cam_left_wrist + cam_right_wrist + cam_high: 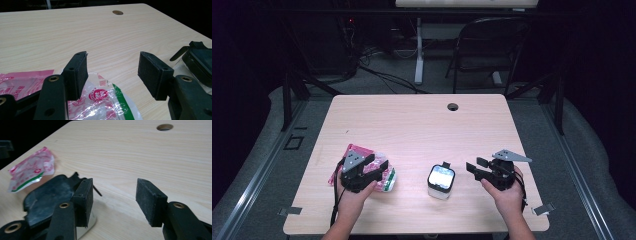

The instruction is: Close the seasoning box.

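right claw (479,166): jaws stood wide open w/ nothing between them, parked just right of the container, level w/ the counter. Looked free to go for the next grab.
left claw (373,167): open too, pads (76,75) not pinching anything, hovering right over the snack packets. Can't tell if the tips touched the plastic.
container (441,181): small white tub w/ a dark lid, sat near the front edge of the counter, between the two claws. In the right claw's view the black lid (47,197) was just left of its jaws.
snack packets (362,170): pink/red/green crinkly wrappers, front left, well apart from the tub.
counter (422,125): light wood, cable hole (453,106) at the far side.
tip imo: for a packet pickup, drop the left claw straight down, pinch a flat edge, close slow bc the film is slippery. Keep the right claw ready to steady the tub.
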`<state>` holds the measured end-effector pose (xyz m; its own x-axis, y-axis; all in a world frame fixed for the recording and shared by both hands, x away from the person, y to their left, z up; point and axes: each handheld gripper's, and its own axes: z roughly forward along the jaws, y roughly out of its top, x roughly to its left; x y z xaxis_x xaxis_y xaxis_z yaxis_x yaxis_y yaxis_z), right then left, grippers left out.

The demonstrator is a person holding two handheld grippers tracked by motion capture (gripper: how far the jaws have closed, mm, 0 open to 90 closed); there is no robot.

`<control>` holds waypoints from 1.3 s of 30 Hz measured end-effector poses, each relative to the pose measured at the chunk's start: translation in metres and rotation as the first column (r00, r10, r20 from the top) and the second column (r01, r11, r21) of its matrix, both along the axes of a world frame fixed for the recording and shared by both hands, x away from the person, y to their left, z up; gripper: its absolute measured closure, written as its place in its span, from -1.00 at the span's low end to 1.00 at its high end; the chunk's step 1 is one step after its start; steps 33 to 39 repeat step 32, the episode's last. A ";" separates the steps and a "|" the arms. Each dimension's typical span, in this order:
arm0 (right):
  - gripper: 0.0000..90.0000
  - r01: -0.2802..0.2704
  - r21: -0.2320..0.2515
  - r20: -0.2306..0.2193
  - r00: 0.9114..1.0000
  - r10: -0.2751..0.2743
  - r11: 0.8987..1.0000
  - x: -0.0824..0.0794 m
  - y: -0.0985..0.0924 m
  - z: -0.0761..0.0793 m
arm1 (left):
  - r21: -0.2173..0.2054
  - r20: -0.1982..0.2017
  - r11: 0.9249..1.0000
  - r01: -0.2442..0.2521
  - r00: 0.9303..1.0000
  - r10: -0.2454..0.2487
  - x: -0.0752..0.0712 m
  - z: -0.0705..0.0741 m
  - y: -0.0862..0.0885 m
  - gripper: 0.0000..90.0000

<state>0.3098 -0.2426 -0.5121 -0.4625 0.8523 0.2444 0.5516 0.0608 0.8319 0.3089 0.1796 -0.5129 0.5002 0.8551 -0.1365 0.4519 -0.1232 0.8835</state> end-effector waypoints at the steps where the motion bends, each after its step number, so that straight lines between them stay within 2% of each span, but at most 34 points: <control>1: 0.05 0.007 -0.001 -0.004 1.000 -0.007 1.000 0.001 -0.001 -0.002 | -0.003 -0.001 1.000 -0.001 1.000 0.001 0.000 0.000 0.001 -0.11; 6: 0.05 0.044 -0.014 -0.014 0.999 -0.044 0.999 0.004 -0.008 -0.008 | 0.006 -0.010 1.000 -0.014 1.000 0.014 0.001 0.000 0.004 -0.11; 8: 0.05 0.055 -0.021 -0.019 0.998 -0.055 0.998 0.005 -0.011 -0.009 | -0.005 -0.004 1.000 -0.020 1.000 0.020 0.002 -0.001 0.006 -0.11; 19: 0.04 0.094 -0.031 -0.042 0.995 -0.095 0.995 0.008 -0.019 -0.017 | -0.010 -0.019 0.999 -0.052 0.998 0.051 0.004 -0.004 0.014 -0.11; 39: 0.00 0.101 -0.039 -0.052 0.993 -0.103 0.994 0.009 -0.020 -0.021 | -0.023 -0.024 0.997 -0.068 0.997 0.067 0.006 -0.004 0.019 -0.11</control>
